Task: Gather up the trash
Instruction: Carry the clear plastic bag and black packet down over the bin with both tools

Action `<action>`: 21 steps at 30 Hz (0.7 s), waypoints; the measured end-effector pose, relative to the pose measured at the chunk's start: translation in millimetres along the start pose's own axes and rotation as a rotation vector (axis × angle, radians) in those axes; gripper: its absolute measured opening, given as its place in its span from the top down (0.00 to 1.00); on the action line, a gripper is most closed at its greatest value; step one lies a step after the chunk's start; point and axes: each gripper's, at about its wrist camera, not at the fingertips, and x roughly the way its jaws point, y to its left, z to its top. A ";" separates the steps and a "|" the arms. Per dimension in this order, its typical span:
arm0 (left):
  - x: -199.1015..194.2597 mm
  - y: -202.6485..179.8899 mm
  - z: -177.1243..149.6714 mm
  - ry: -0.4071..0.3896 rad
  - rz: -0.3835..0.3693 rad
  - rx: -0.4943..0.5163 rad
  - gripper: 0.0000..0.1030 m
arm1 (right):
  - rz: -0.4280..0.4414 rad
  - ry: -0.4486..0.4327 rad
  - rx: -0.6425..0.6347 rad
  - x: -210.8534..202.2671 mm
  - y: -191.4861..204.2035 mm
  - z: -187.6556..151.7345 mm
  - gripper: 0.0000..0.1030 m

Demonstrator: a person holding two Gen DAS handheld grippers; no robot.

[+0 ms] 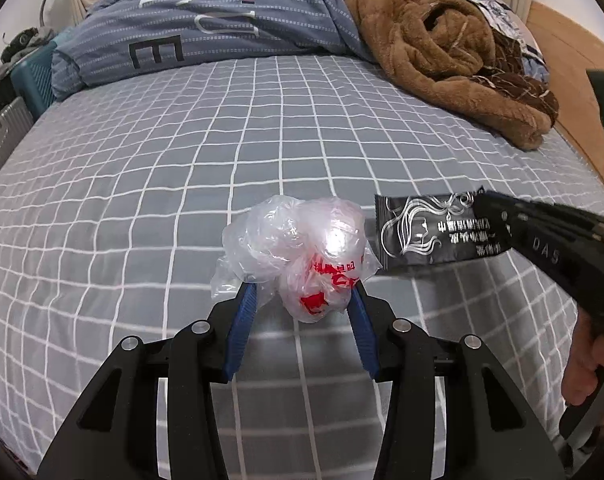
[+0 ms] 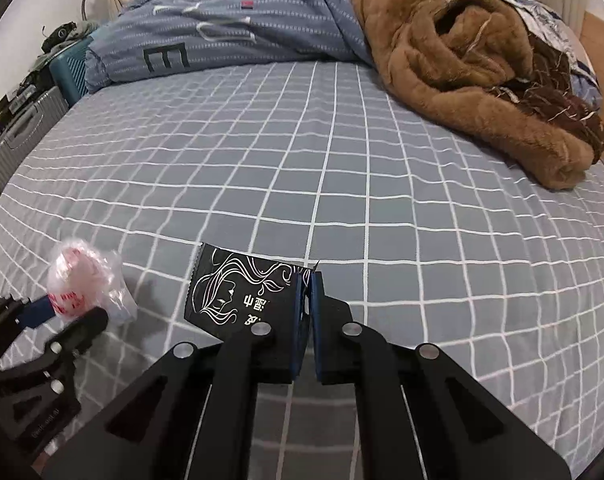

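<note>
The left gripper [image 1: 302, 292], black with blue pads, pinches a crumpled ball of clear plastic bag with red print [image 1: 298, 252] between its half-spread jaws, the ball standing clear above the grey bedsheet with a white grid [image 1: 262, 128]. Just to its right, the right gripper [image 2: 305, 292] has its jaws pressed together on one edge of a flat black sachet with a white line drawing of a head with flowing hair [image 2: 238, 292], which sticks out to the left of the pads, close to the plastic ball but not touching it. A hand [image 1: 590, 364] grips the right tool's handle at the edge of the left view. The middle of the bed is bare sheet. Farther back lies a rumpled blue-grey duvet with large letters [image 1: 206, 20], and to the right of it a heaped brown fleece blanket [image 1: 442, 48]. Beyond the bed's left edge stand a teal ribbed case [image 2: 72, 70] and a silver hard-shell suitcase [image 2: 26, 136].
</note>
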 end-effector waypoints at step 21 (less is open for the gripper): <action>-109.0 -8.0 -39.4 -0.009 0.000 -0.025 0.57 | -0.011 -0.059 0.019 -128.5 7.8 -44.6 0.95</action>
